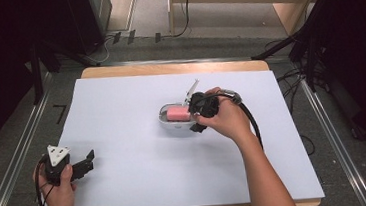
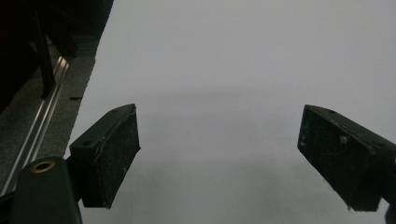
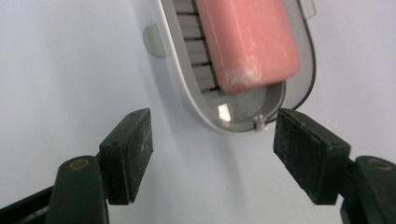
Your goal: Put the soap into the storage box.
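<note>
A white oval case [image 1: 174, 124] lies open near the middle of the white sheet, with a pink bar [image 1: 178, 113] inside it and its clear lid [image 1: 192, 89] standing up at the back. My right gripper [image 1: 195, 116] sits at the case's right end. In the right gripper view its jaws stand apart just short of the case's rounded end [image 3: 219, 122], the pink bar [image 3: 245, 42] lying on a ribbed tray beyond them; my right gripper [image 3: 212, 149] holds nothing. My left gripper [image 1: 87, 161] rests at the sheet's near left, open [image 2: 219, 154] over bare white paper.
The white sheet [image 1: 142, 182] covers a wooden table [image 1: 168, 68]. Metal rails [image 1: 10, 163] run along both sides on the grey floor. Dark stands and cables [image 1: 311, 46] crowd the far right, and a black cable [image 1: 253, 122] trails from my right gripper.
</note>
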`<state>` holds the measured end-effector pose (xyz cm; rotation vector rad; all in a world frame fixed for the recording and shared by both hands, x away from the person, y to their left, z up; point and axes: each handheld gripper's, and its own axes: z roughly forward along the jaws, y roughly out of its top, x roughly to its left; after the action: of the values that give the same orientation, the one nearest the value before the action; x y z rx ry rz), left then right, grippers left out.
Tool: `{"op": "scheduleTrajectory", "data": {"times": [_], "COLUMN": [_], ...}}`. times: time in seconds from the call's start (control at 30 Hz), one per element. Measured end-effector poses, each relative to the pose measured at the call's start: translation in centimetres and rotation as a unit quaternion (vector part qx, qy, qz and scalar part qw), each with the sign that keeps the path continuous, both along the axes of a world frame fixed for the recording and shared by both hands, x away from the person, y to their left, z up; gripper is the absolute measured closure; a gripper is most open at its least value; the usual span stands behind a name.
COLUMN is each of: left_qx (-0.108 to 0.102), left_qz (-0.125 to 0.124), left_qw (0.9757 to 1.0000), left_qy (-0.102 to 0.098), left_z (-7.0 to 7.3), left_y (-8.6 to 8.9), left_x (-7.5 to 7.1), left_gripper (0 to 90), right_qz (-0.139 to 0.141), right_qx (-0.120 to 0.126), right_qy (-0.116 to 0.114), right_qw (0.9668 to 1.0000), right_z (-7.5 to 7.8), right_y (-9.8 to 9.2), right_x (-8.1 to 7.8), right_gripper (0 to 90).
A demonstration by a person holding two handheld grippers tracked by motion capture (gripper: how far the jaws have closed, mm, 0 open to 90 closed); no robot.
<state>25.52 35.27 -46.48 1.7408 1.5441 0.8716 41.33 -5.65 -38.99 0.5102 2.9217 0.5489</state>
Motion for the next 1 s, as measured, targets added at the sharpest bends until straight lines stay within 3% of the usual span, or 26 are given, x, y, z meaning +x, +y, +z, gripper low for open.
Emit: {"op": "scheduleTrajectory", "data": {"times": [0.53,0.7,0.77,1.0], "left_qx": [0.003,0.002,0.002,0.002], "left_qz": [-0.002,-0.001,-0.001,-0.002], "left_qw": [1.0,1.0,1.0,1.0], "left_qy": [0.0,-0.001,-0.002,-0.002], "left_z": [0.0,0.0,0.0,0.0], "left_y": [0.0,0.0,0.0,-0.1], "left_x": [0.0,0.0,0.0,0.0], "left_gripper": [13.7,13.7,13.6,13.6], "right_qz": [-0.032,-0.053,-0.069,-0.086], "right_qx": [0.011,0.006,0.01,0.012], "right_qy": [0.014,0.001,-0.015,-0.031], "right_qw": [0.9993,0.9986,0.9974,0.9957], "right_z": [-2.3,-3.0,-3.2,-3.8], "right_y": [-3.0,-4.1,-4.8,-6.1], "right_x": [-1.5,-2.1,-2.5,-3.1], "right_gripper": [18.7,12.8,10.2,0.6]}}
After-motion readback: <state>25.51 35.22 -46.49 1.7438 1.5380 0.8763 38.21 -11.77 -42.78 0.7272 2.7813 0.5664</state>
